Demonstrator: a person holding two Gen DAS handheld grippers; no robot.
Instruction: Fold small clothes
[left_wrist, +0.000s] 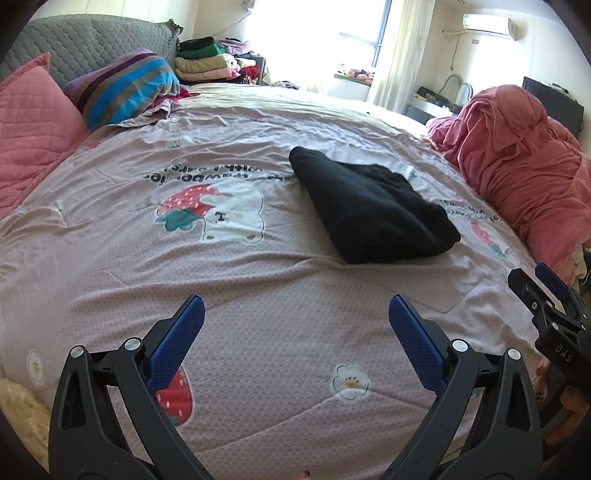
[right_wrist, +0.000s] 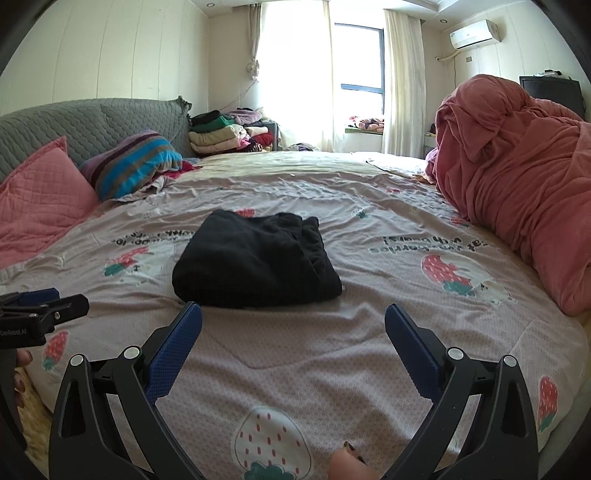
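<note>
Nearest in the left wrist view, the left gripper (left_wrist: 295, 306) has its blue fingers (left_wrist: 177, 343) spread wide w/ nothing between, above the pink strawberry-print bedspread (left_wrist: 258, 302). The right gripper (right_wrist: 293, 317) is likewise spread wide and empty; a fingertip (right_wrist: 347, 463) shows at the bottom edge of the right view.

Just beyond the right gripper lies the folded black garment (right_wrist: 255, 258), flat on the bedspread approx mid-bed. In the right view its long axis runs front to back, rounded fold nearest, stacked loose edges far-right. In the left view the folded black garment (left_wrist: 373, 206) sits diagonal, far-left to near-right, off to the right.

Left view only: right gripper (left_wrist: 546, 295) side-on at the frame edge. Right view only: left gripper (right_wrist: 44, 304) at far left.

Farther: pink pillow (right_wrist: 40, 199), striped pillow (right_wrist: 136, 162), heaped pink duvet (right_wrist: 517, 177) on the right, clothes pile (right_wrist: 225, 133) by the window.
</note>
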